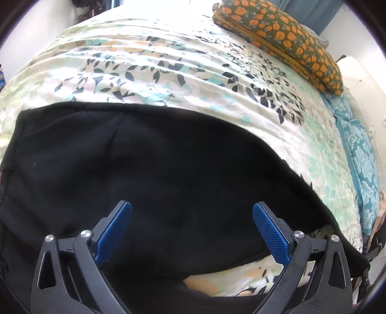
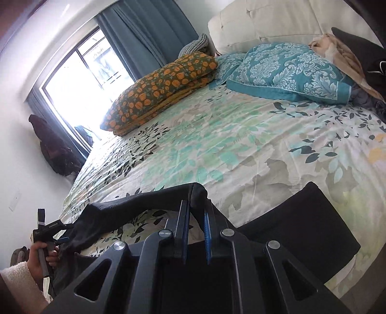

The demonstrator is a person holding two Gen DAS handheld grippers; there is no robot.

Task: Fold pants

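Observation:
Black pants (image 1: 149, 169) lie spread on the leaf-print bedsheet (image 1: 168, 72). My left gripper (image 1: 191, 217) hovers just above them, its blue pads (image 1: 270, 231) wide apart and nothing between them. In the right wrist view my right gripper (image 2: 196, 207) is shut on a raised fold of the pants (image 2: 197, 193). A strip of the cloth hangs from there down to the lower left. The left gripper (image 2: 51, 231) appears there too, held by a hand (image 2: 39, 256) in a fleecy white sleeve. Another flat part of the pants (image 2: 304, 224) lies to the right.
A folded orange pumpkin-print blanket (image 2: 159, 89) and teal patterned pillows (image 2: 289, 70) lie at the head of the bed by a white headboard (image 2: 265, 21). A clothes pile (image 2: 349, 55) sits at the far right. A window (image 2: 79, 79) and a dark bag (image 2: 53, 145) are at the left.

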